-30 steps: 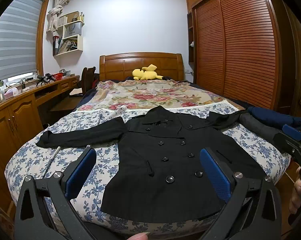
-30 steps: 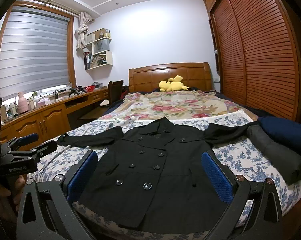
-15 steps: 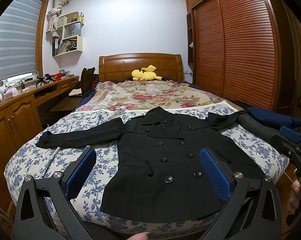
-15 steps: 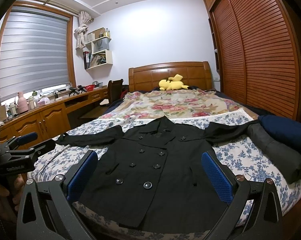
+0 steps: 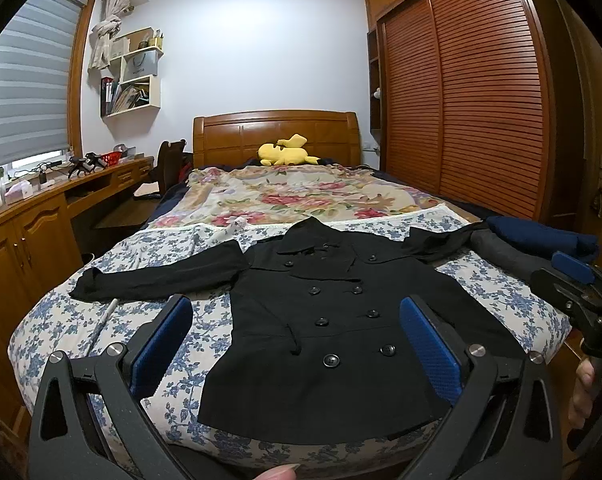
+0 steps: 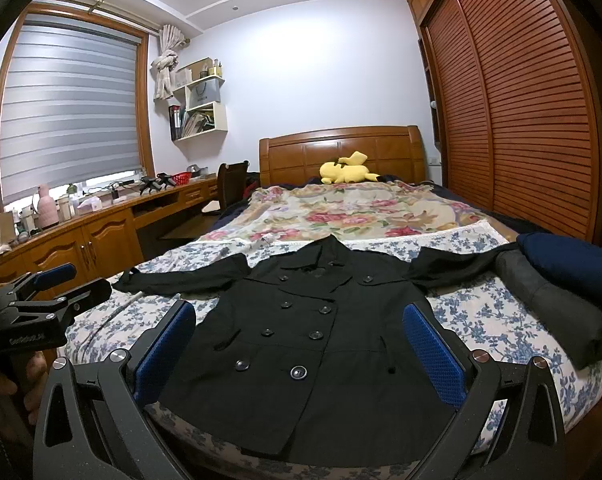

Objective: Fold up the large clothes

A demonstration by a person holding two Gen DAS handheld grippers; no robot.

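A black double-breasted coat (image 5: 333, 320) lies flat and face up on the blue-flowered bed cover (image 5: 141, 256), sleeves spread to both sides, hem toward me. It also shows in the right wrist view (image 6: 313, 340). My left gripper (image 5: 295, 340) is open and empty, held above the foot of the bed before the coat's hem. My right gripper (image 6: 299, 344) is open and empty too, a little to the right of the left one. Each gripper shows at the edge of the other's view: the right gripper (image 5: 577, 292) and the left gripper (image 6: 41, 300).
Folded dark blue (image 6: 573, 264) and grey (image 6: 557, 308) garments lie at the bed's right edge, over the coat's right cuff. A yellow plush toy (image 5: 285, 152) sits by the headboard. A wooden desk (image 5: 29, 216) runs along the left wall, a louvred wardrobe (image 5: 481, 100) along the right.
Both grippers have drifted slightly; the coat sits a little lower and nearer in the views. Nothing was taken hold of or let go.
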